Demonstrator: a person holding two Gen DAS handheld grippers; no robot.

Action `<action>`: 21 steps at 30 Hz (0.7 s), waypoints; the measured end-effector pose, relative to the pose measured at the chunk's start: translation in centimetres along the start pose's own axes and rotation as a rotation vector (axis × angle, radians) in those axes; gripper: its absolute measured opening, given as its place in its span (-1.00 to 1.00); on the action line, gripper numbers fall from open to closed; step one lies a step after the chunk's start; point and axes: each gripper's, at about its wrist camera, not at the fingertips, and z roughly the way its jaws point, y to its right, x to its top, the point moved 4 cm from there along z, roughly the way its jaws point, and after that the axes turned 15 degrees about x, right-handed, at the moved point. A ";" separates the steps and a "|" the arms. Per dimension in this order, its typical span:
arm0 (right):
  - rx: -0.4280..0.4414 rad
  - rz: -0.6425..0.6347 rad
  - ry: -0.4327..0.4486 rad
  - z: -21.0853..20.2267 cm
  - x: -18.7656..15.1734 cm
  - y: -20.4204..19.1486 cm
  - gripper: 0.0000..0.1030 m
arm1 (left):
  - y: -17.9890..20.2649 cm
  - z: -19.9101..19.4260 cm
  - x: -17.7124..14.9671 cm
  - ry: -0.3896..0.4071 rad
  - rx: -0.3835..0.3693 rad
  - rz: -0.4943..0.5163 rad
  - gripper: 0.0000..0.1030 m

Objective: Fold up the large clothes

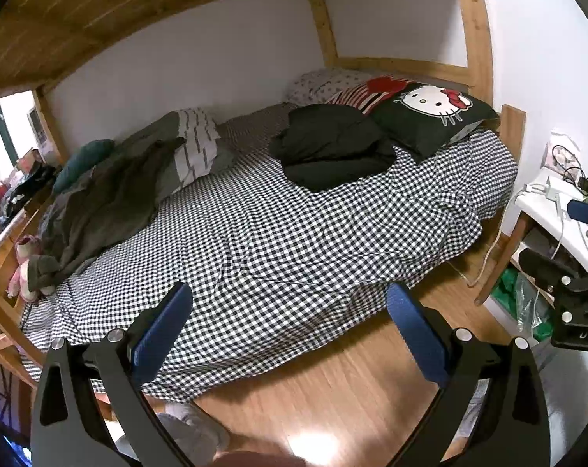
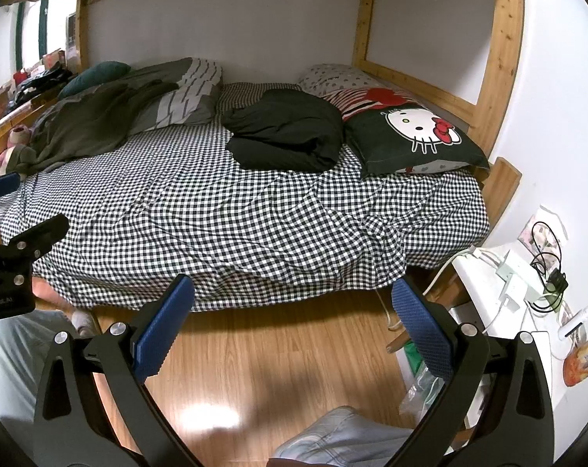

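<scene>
Far left on the bed: pink plush toy (image 1: 23, 262) at the edge, olive-green garment (image 1: 99, 206) spread loose and crumpled beside it, lying partly over a grey striped duvet (image 1: 194, 144); teal cushion (image 1: 83, 161) behind. Checked sheet (image 1: 274, 241) covers the mattress, wrinkled, bare in the middle. Centre-right: black garment (image 1: 333, 148) in a rough bundle on the sheet, touching the cat-face pillow (image 1: 430, 116); striped red-heart pillow (image 2: 372, 103) behind it. Far right: white side table (image 2: 485, 284) with cables and a power strip.

Left gripper (image 1: 290, 330) hangs over the bed's near edge and wood floor (image 1: 333, 389), jaws spread wide, nothing between them. Right gripper (image 2: 294, 319) same, wide and empty, over the floor short of the bed. Both well apart from either garment. Person's light trouser legs (image 2: 333, 439) at the bottom.
</scene>
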 end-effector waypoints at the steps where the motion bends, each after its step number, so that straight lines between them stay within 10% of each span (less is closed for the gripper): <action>1: 0.001 0.001 0.000 0.0 0.0 0.1 0.95 | 0.0 0.0 0.0 -0.003 -0.008 -0.005 0.91; 21: 0.002 -0.003 0.002 0.0 0.1 -0.1 0.95 | -0.1 0.1 0.0 -0.001 0.003 -0.002 0.91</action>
